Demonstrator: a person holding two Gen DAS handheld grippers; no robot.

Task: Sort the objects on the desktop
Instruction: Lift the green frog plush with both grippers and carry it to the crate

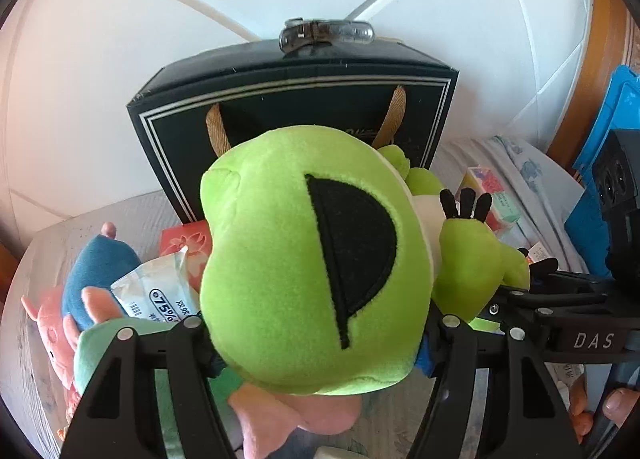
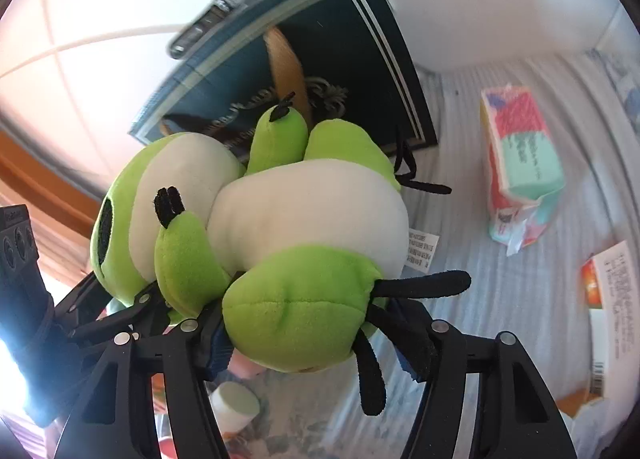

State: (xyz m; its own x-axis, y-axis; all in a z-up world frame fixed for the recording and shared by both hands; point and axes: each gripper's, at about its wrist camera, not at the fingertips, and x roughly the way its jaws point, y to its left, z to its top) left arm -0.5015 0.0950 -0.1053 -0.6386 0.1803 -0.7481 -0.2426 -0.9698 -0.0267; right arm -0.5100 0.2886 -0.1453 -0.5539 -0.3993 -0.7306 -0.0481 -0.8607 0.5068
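Your left hand-held gripper [image 1: 316, 343] is clenched on the head of the green frog toy [image 1: 304, 267], and your right hand-held gripper [image 2: 320, 339] grasps its leg. The frog hangs above the desk [image 2: 500, 299], the black box [image 1: 280, 99] at 12 o'clock behind it

Left gripper [image 1: 316, 343]: black plastic fingers, silver round screws, blue pads; right gripper [image 1: 532, 299]: black body lettered "DAS"
Right gripper [image 2: 316, 343], own view: same black frame, silver screws
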